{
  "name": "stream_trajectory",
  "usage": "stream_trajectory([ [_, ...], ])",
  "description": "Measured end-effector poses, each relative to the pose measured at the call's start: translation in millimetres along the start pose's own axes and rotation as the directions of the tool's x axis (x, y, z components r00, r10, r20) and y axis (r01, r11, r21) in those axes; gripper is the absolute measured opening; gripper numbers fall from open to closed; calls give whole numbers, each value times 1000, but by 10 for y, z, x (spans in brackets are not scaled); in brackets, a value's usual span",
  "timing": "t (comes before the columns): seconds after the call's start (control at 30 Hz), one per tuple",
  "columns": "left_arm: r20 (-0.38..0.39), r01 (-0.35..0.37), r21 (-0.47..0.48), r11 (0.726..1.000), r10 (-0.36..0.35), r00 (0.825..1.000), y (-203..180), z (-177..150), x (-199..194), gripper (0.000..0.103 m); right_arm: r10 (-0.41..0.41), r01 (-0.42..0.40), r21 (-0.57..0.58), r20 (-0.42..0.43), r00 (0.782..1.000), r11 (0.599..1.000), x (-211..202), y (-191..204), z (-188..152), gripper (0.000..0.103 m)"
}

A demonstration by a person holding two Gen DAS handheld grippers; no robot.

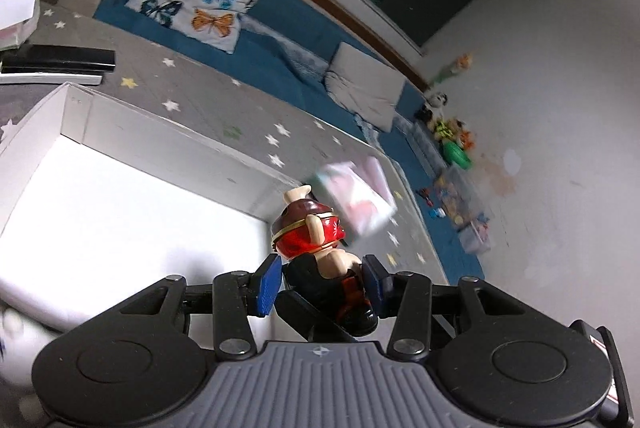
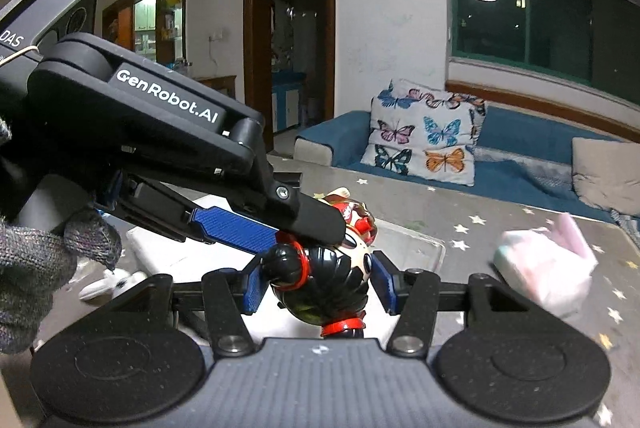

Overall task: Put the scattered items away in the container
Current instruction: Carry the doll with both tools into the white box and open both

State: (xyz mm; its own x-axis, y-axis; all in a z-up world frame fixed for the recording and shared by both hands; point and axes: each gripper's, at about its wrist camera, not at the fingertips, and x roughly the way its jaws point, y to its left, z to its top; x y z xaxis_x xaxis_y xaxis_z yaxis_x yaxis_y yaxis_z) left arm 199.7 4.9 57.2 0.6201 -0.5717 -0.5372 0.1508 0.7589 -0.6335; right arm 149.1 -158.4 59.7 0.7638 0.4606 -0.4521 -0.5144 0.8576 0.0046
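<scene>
Left claw (image 1: 322, 282) clamping red figure (image 1: 310, 234), right claw (image 2: 318, 286) clamping black figure (image 2: 332, 284).

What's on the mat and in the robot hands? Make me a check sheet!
Surface: grey star mat.
Job's things: white box, open top; red toy figure in left gripper; black-and-red toy in right gripper; blurry pink-white packet on the mat.
Clutter: black-and-white boxes.
Grippers: both shut on toys; grey glove holds the left one.
Cables: nothing seen.
Surroundings: blue sofa, butterfly pillow, dark window.
</scene>
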Motion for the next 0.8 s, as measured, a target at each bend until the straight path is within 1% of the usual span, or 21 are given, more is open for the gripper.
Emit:
stream_trajectory([
  [0.13, -25, -7, -62, 998, 6, 1000, 250, 186, 216, 47, 5, -5, -3, -48, 999, 1000, 362, -48, 51, 54],
  [0.3, -58, -29, -98, 995, 23, 998, 480, 285, 476, 47, 23, -21, 19, -137, 990, 1000, 753, -144, 34, 54],
  [0.47, -95, -44, -129, 991, 32, 995, 622, 301, 652, 47, 24, -22, 10, -220, 975, 1000, 953, -170, -19, 54],
  [0.63, -114, -47, -137, 989, 31, 993, 677, 288, 758, 44, -1, -6, -26, -283, 959, 1000, 1085, -134, -34, 54],
  [0.8, -131, -51, -138, 989, 33, 991, 692, 268, 808, 44, -22, 5, -54, -320, 947, 999, 1114, -75, -42, 54],
])
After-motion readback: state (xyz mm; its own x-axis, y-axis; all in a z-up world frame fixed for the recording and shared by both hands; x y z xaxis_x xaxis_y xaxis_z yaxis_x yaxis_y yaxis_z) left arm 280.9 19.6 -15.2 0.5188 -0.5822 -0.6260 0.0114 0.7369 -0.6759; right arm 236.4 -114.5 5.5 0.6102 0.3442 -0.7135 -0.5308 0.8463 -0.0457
